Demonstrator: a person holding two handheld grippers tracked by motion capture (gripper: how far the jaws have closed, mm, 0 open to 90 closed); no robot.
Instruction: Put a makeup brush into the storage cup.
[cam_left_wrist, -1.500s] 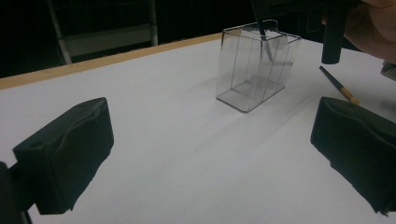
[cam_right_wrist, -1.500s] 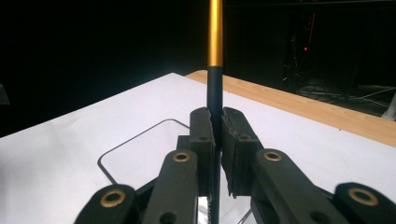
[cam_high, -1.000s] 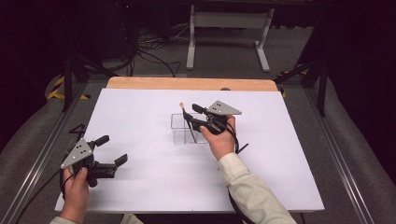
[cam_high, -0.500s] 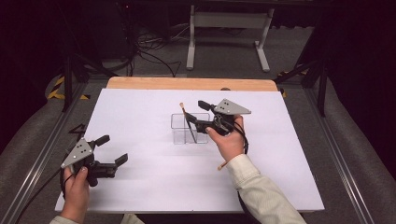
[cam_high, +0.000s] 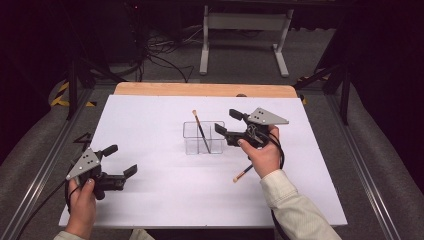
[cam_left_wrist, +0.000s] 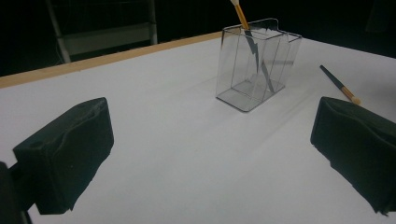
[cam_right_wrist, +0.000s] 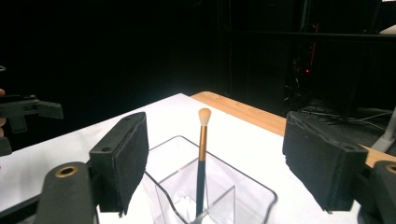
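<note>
A white table (cam_high: 150, 200) in a dark room. At frame centre, a brush (cam_high: 201, 131) stands in a clear holder (cam_high: 203, 137). The right gripper (cam_high: 231, 128), just opened, is empty beside it; the left gripper (cam_high: 121, 161) rests spread, lower left.

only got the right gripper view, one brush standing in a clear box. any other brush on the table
Observer: Yes, a second brush lies flat on the table, nearer the person than the box and to its right in the high view.
Operator: ok, wheres the left claw
Observer: The left claw is near the table's front left corner, open, with nothing between its jaws.
Operator: is the boxed brush really upright
Observer: No. In the high view the boxed brush leans, its pale tip sticking out past the box's far rim.
</note>
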